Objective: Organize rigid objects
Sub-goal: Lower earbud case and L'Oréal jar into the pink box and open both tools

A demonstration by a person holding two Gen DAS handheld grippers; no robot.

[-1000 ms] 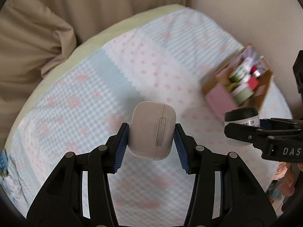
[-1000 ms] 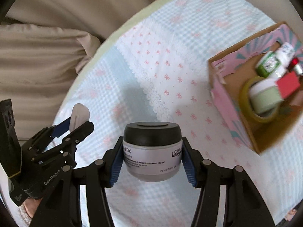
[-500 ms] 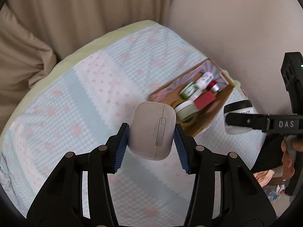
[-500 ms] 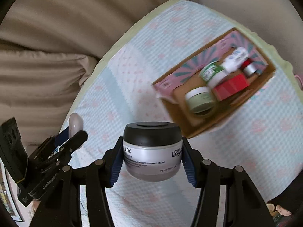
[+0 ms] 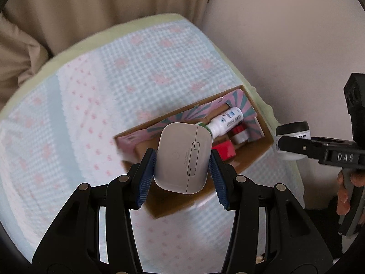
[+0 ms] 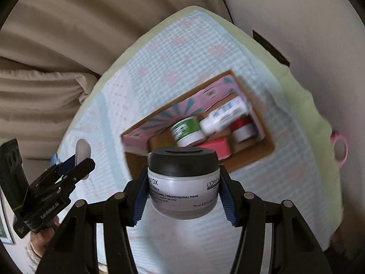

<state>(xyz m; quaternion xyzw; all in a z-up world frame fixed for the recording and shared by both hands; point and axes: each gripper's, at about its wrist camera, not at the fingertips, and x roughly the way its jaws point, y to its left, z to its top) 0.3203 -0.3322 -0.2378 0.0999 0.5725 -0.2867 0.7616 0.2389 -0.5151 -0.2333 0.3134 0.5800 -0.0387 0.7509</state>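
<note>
Blue-padded fingers (image 5: pixel 148 178) of the left gripper (image 5: pixel 182 173) clamped on either side of a white earbud case (image 5: pixel 182 157), held in the air above the near end of an open cardboard box (image 5: pixel 265 140). Hinge and seam of the case turned toward the left wrist camera; lower part of the box hidden behind it.

Right gripper (image 6: pixel 183 182) likewise closed on a hair-mask jar (image 6: pixel 183 182), grey-bodied with a black lid, label reading "PROFESSIONAL MASK" facing the right wrist camera. Jar raised over the box's (image 6: pixel 251 157) near edge, not touching it. Same jar (image 5: pixel 293 137) seen at the right border of the left wrist view, pinched by the right gripper (image 5: pixel 296 146) just beyond the box's right end.

Inside the box: a white bottle (image 5: pixel 225 119) lying on its side, a green-labelled tub (image 6: pixel 188 131), a red block (image 6: pixel 215 147) and a small red-and-white jar (image 6: pixel 244 129), packed close together at the far end. Pink patterned flaps folded up along the box's far wall.

Box resting on a blue-and-pink checked bedspread (image 5: pixel 141 68) over a pale green sheet (image 6: pixel 303 105). Beige curtain (image 5: pixel 91 4) and a beige pillow (image 6: pixel 38 91) behind the bed.
</note>
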